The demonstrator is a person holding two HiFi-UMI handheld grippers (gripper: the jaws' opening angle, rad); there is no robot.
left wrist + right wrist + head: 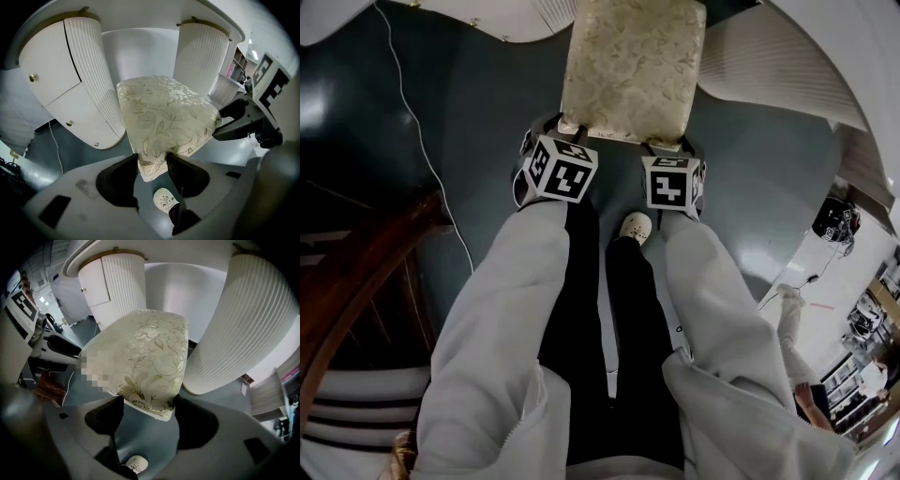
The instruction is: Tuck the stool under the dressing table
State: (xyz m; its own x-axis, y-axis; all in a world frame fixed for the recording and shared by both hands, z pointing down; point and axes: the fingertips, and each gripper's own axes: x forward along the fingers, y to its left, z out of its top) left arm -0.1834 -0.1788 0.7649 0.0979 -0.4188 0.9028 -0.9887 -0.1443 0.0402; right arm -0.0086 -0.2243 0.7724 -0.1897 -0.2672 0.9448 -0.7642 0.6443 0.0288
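Observation:
The stool has a cream cushion with a gold leaf pattern and stands on the dark floor in front of the white dressing table. Its far end reaches into the gap between the table's two ribbed pedestals. My left gripper points steeply down at the near left corner. In the left gripper view the stool has that corner pinched between the pads of the left gripper. My right gripper is at the near right corner. Its jaws stand wide, both pads against the stool.
A person's white shoe and dark trouser legs stand just behind the stool, between the white sleeves. A thin white cable runs over the floor at left. Dark wooden furniture fills the lower left. Shelving and equipment lie at far right.

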